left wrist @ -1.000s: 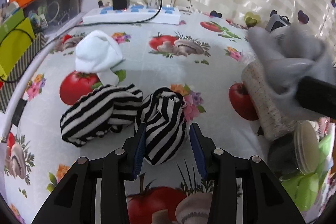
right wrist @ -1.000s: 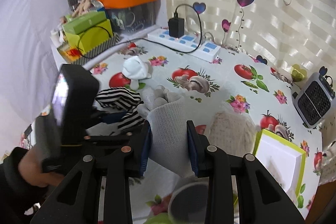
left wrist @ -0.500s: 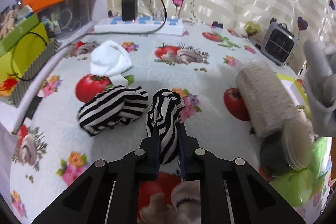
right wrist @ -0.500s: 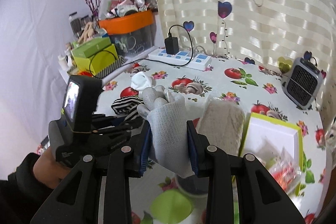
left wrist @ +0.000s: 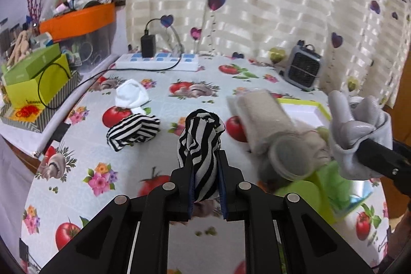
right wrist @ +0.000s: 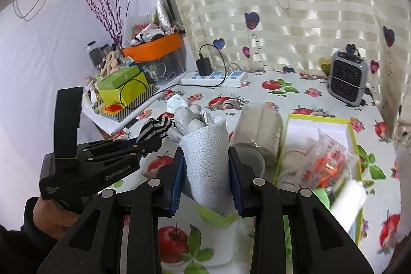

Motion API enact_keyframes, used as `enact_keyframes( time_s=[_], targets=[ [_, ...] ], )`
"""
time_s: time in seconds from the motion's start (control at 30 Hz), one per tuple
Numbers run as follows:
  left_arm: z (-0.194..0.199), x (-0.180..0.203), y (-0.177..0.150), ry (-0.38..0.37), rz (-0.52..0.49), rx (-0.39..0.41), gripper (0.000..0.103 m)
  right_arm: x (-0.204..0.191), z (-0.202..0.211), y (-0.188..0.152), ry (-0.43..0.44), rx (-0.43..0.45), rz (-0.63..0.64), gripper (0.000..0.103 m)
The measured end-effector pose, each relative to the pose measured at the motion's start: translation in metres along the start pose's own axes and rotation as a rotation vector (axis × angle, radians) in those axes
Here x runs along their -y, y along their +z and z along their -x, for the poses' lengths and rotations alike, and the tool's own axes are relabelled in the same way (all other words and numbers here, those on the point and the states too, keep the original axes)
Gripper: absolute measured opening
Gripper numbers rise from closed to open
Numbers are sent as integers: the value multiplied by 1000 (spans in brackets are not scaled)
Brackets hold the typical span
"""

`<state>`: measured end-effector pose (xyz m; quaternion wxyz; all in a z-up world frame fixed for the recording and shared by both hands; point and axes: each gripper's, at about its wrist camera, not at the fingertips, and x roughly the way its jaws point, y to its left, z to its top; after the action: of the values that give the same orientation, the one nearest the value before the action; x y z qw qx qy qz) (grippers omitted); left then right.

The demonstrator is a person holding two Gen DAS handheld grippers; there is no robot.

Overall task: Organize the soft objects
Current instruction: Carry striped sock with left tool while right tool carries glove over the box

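Left wrist view: my left gripper [left wrist: 205, 179] pinches a ribbed striped sock [left wrist: 201, 145], fingers narrow. My right gripper [right wrist: 206, 184] clamps a knit grey glove [right wrist: 205, 153], rubbery-fingered.

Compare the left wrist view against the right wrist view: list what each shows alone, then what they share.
Left wrist only: the second striped sock lying on the tablecloth, with the left gripper shut on the striped sock.

Right wrist only: the person's left hand, the purple twigs, and the right gripper shut on the grey glove.

Both: white sock, power strip, small heater, green-rimmed box.
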<state>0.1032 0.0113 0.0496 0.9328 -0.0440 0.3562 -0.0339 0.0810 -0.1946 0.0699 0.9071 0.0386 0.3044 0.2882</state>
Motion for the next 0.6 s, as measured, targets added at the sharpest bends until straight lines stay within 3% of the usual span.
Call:
enact_keyframes(
  time_s=[0.6],
  targets=[
    [43, 54, -5, -118, -81, 62, 14, 39, 46, -20, -64, 60, -105, 33]
  ],
)
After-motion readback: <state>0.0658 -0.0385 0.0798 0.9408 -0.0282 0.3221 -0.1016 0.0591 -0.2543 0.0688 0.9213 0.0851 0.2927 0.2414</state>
